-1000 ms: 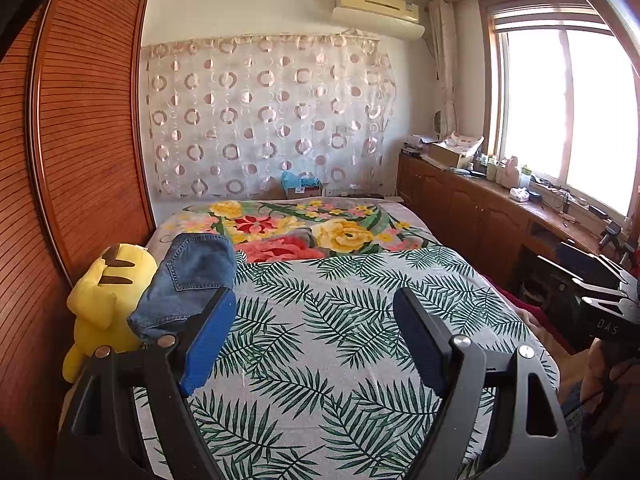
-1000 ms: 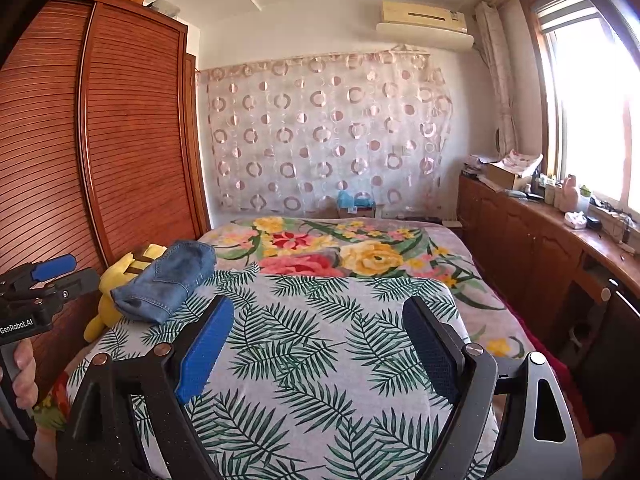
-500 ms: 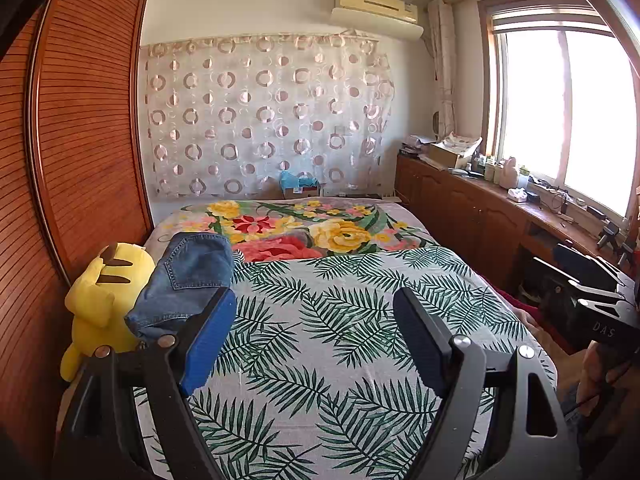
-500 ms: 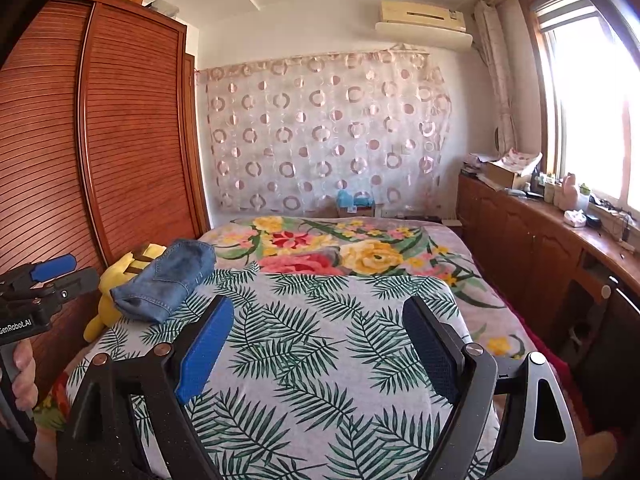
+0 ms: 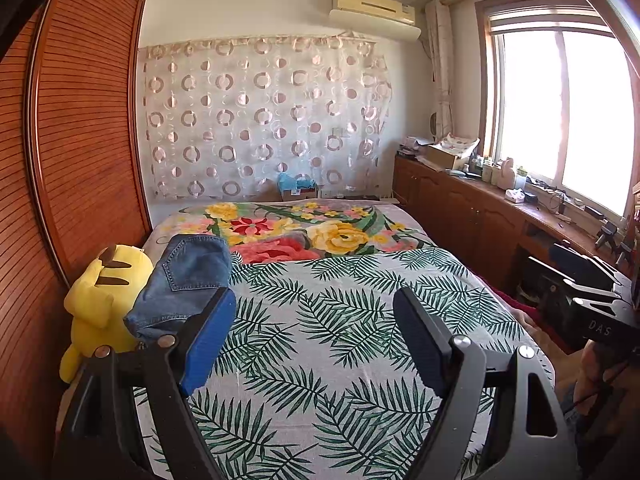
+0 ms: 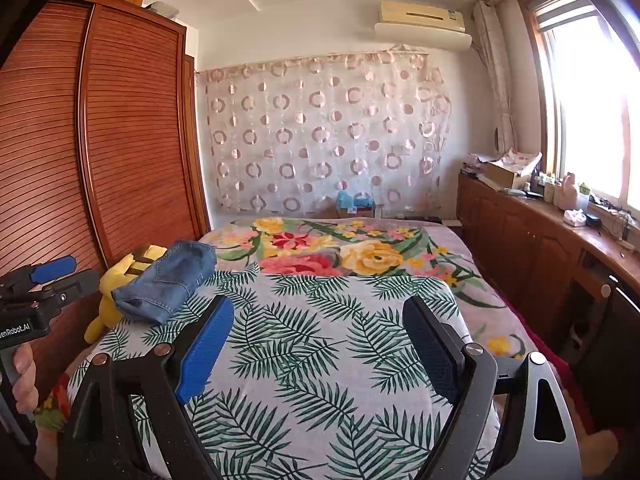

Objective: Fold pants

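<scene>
Folded blue jeans (image 5: 182, 280) (image 6: 168, 278) lie at the bed's left edge, leaning partly on a yellow plush toy (image 5: 100, 292) (image 6: 120, 276). My left gripper (image 5: 314, 308) hovers open over the palm-leaf sheet, nothing between its blue pads; the jeans sit just beyond its left finger. My right gripper (image 6: 318, 318) is also open and empty above the sheet, the jeans off to its left. The left gripper's body shows at the left edge of the right wrist view, held by a hand (image 6: 22, 376). The right gripper's body appears at the right edge of the left wrist view.
The bed (image 5: 360, 320) carries a palm-leaf sheet with a floral blanket (image 5: 304, 232) behind it. A slatted wooden wardrobe (image 5: 80, 152) stands along the left. A low wooden cabinet (image 5: 480, 220) cluttered with boxes and bottles runs under the window on the right.
</scene>
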The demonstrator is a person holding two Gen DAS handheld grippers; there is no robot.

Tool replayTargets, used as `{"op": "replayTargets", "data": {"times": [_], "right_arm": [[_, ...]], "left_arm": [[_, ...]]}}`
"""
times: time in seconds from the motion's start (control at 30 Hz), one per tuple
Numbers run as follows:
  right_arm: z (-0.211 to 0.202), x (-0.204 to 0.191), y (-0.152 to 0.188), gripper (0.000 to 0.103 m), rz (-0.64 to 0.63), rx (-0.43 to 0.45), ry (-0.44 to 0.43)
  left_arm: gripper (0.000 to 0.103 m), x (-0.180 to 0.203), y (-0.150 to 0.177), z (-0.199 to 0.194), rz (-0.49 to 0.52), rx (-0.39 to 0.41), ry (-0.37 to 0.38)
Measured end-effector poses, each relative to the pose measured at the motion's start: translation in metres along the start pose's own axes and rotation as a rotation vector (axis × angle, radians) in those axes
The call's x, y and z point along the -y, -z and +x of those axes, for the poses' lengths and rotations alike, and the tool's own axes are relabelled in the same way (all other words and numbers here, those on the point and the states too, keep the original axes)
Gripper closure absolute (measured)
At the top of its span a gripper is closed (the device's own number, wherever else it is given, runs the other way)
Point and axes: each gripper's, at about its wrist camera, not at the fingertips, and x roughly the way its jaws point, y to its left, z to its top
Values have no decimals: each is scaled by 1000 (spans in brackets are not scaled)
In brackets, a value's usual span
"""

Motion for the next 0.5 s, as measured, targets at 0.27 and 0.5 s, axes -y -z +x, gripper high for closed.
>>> {"op": "replayTargets", "data": {"times": [0.27,0.5], "right_arm": [[1,0,1,15,1,0,2],[1,-1,2,15,3,0,2]], "left_arm": [[22,0,1,0,0,0,-2],[22,1,1,0,0,-2,-1]]}}
